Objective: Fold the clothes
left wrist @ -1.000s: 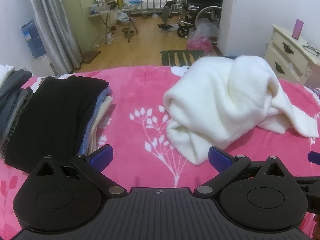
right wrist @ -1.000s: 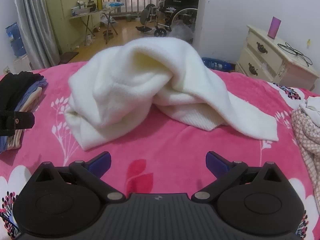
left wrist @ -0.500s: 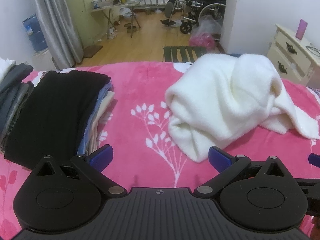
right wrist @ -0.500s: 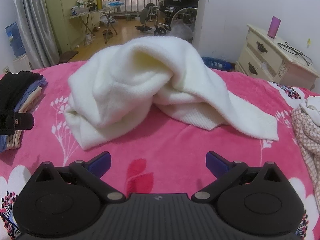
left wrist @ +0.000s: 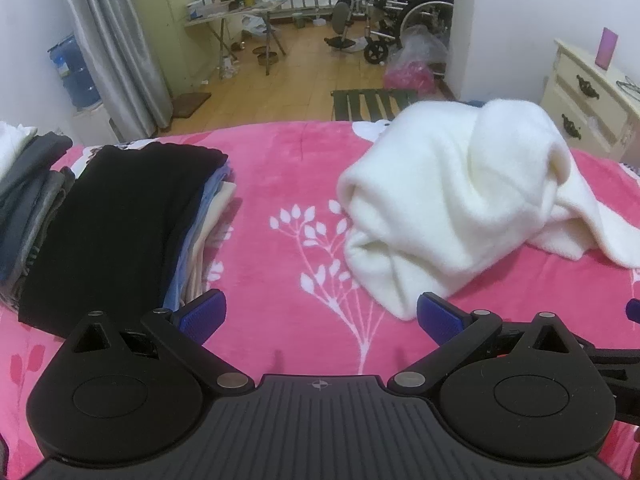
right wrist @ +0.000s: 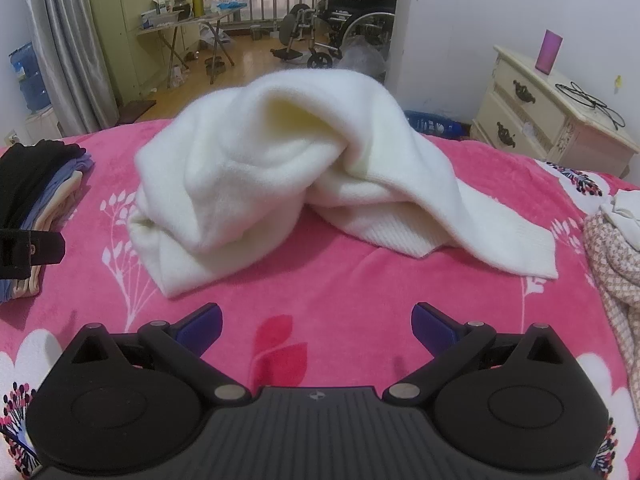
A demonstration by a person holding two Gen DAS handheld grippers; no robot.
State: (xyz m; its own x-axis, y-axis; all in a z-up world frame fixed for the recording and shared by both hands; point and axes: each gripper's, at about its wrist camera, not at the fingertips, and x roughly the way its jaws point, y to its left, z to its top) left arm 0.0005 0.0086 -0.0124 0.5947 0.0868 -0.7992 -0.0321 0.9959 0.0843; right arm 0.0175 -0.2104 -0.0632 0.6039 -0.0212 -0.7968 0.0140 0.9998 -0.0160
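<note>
Left wrist view: the left tongs stand wide apart and hold nothing, low over the pink floral blanket on the bed.
White garment: a crumpled cream-white fleece piece lies in a heap on the blanket, ahead of the left tongs and off to their right; its near corner comes down just beside the right blue fingertip, and I cannot tell whether they touch.
Folded stack: a pile of folded clothes with a black piece on top sits ahead and to the left of the left tongs, well apart from the white garment; grey folded pieces lie further left.
Right wrist view: the right tongs are also spread wide with nothing between them, above the blanket.
White garment from the right: the heap lies straight ahead of the right tongs, clear of both fingertips, with a bare strip of blanket between; one sleeve-like end trails toward the right.
Right edge: a checked pinkish cloth rests on the bed.
Behind: a cream nightstand stands by the wall and a wheelchair on the wooden floor.
</note>
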